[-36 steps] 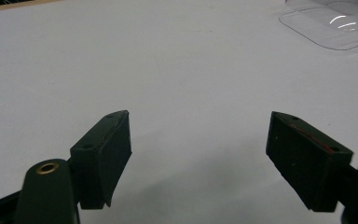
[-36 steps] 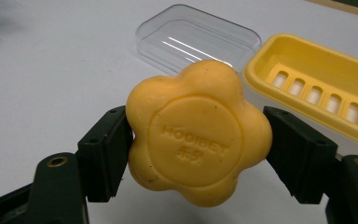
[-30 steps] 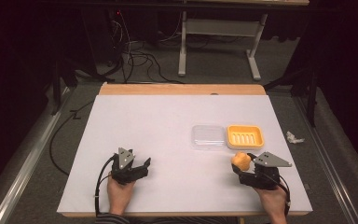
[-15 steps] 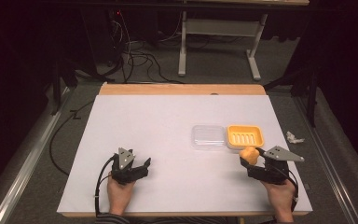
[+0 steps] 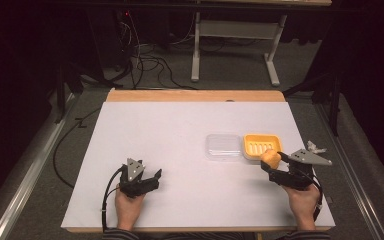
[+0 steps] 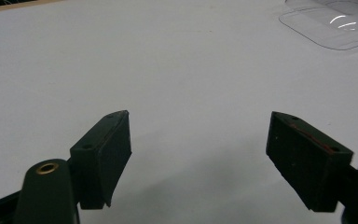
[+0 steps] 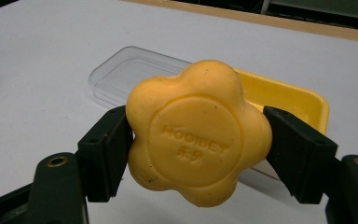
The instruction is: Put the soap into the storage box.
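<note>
A yellow flower-shaped soap [image 7: 198, 133] sits clamped between the jaws of my right gripper [image 5: 272, 165], lifted just above the table at the right. Right behind it lies the yellow soap dish [image 5: 262, 145], with its ridged floor bare; in the right gripper view the yellow soap dish [image 7: 298, 99] peeks out past the soap. A clear plastic lid [image 5: 223, 146] lies flat to the dish's left, and the same clear lid [image 7: 130, 74] shows beyond the soap. My left gripper [image 5: 152, 177] rests low at the table's front left, open, with bare white table between its fingers [image 6: 105, 156].
The white table top [image 5: 180, 130] has a wooden strip along its far edge. A corner of the clear lid [image 6: 335, 23] shows far ahead of the left gripper. Dark floor, cables and a desk frame lie beyond the table.
My right gripper has carried the soap to the right and a little forward, up to the near edge of the yellow dish. The left gripper has stayed put.
</note>
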### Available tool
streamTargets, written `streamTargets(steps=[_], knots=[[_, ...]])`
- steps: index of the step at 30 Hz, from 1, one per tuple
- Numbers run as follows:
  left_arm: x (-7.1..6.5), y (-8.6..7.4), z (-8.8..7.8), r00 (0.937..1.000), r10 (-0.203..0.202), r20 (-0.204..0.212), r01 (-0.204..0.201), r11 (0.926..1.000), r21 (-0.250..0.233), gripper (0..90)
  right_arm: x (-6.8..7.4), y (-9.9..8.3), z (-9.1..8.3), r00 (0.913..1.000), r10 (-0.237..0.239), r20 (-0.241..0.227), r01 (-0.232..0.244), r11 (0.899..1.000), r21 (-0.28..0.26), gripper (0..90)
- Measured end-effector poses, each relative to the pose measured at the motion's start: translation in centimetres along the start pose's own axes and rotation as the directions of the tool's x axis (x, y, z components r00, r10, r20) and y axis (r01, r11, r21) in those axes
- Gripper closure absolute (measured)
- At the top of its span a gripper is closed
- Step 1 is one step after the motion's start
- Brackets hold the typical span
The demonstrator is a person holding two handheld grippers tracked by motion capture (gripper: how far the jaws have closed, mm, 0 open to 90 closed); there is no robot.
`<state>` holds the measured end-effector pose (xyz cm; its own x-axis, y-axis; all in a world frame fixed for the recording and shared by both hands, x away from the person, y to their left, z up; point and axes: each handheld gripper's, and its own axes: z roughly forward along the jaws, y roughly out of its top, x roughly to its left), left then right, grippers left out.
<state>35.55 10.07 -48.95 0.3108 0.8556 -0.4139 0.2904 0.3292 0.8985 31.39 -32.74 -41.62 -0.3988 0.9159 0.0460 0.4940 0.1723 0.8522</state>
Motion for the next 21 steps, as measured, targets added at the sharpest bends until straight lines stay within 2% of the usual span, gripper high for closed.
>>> streamTargets(steps=[3,4,6,14,21], knots=[[0.0,0.0,0.0,1.0,0.0,0.001,0.0,1.0,-0.001,22.6,-0.2,0.2,0.1,1.0,0.003,-0.001,-0.003,1.0,-0.003,27.6],[0.0,0.0,0.0,1.0,0.001,0.0,-0.001,1.0,0.0,22.6,-0.5,0.5,0.3,0.9995,0.027,-0.018,-0.028,1.0,-0.015,27.6],[0.0,0.0,0.0,1.0,-0.001,0.001,0.001,1.0,0.0,22.6,-0.5,0.7,0.6,0.9987,0.04,-0.032,-0.041,0.999,-0.021,27.6],[0.0,0.0,0.0,1.0,-0.001,0.005,0.001,1.0,-0.001,22.6,-0.6,1.6,1.7,0.9995,0.026,-0.016,-0.026,1.0,-0.001,27.6],[0.0,0.0,0.0,1.0,-0.001,0.003,0.001,1.0,-0.002,22.5,-1.5,2.2,2.4,0.9998,0.019,0.007,-0.019,0.999,0.03,27.6]])
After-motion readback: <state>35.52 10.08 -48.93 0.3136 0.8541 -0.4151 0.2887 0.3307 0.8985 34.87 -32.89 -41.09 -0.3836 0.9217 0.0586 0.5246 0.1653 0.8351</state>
